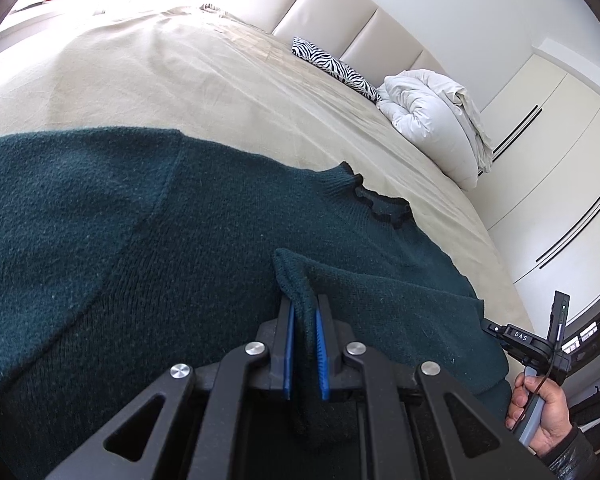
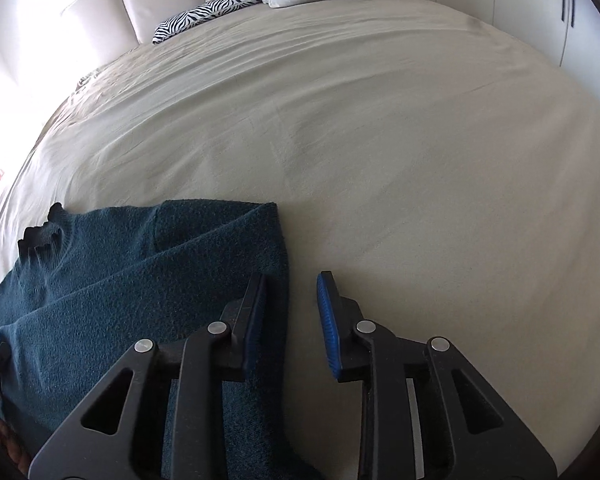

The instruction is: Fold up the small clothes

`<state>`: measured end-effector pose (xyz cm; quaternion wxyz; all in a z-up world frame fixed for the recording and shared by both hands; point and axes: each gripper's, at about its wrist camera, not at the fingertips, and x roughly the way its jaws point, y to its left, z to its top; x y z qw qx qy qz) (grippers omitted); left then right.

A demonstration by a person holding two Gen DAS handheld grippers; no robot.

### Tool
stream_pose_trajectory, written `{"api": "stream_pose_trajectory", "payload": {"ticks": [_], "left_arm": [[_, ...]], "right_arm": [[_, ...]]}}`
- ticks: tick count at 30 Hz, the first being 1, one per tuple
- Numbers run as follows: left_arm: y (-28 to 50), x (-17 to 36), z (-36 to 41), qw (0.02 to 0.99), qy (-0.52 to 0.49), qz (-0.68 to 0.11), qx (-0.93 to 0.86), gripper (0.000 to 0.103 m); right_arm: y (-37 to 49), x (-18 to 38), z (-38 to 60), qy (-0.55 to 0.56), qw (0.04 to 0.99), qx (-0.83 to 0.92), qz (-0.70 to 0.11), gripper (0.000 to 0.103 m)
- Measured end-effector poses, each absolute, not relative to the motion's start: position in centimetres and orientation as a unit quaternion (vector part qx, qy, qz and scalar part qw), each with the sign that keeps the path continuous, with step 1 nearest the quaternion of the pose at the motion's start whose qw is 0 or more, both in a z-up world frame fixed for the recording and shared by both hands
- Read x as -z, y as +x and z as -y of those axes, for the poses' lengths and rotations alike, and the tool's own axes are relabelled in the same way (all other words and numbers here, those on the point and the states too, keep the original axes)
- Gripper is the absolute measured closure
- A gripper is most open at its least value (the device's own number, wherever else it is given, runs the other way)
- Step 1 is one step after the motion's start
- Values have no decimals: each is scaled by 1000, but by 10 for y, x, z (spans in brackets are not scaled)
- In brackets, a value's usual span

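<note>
1. Bed: carries the sweater, lying flat with one sleeve already folded across the body.
2. Left hand-held gripper: clamped on a raised sweater fold; this fold appears unfinished.
3. Right hand-held gripper: jaws apart, empty, at the sweater's edge.

Your sweater is dark teal green with a near-black frilled collar, and it lies on a plain beige bedspread. Up at one o'clock in your left wrist view you have a black-and-white zebra-striped pillow beside a white duvet, against a cream headboard. Both your black grippers carry blue pads.
</note>
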<state>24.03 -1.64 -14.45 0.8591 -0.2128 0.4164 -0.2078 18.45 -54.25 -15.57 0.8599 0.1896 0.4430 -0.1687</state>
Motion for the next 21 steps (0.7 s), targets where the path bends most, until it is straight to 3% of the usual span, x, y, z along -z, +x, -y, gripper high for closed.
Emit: {"api": "stream_pose_trajectory", "payload": {"ticks": [2,4,6,7,9,11,14,21], "left_arm": [[239,144,14,855,-218,-419,214,90],[233,137,8,856,-219,-420,209,82],[217,122,-7,866,-222,-407,188,58],[206,114,-19,871,-233,-394,180,52],[177,100,-54,878,-265,-365,161,32],[149,94,-97,881,-300,-342,130,31],[114,101,-173,865,-378,-324,64,31],[51,123,-314,795,-544,-255,-81,31]], "right_arm": [[185,156,542,186,866,164,-434,79],[181,151,543,193,870,157,-427,77],[167,137,545,226,863,173,-417,76],[157,128,542,242,869,167,-398,76],[133,104,530,239,892,152,-353,69],[107,83,505,216,913,142,-315,39],[76,62,460,182,939,110,-270,20],[43,51,376,199,935,29,-293,18]]}}
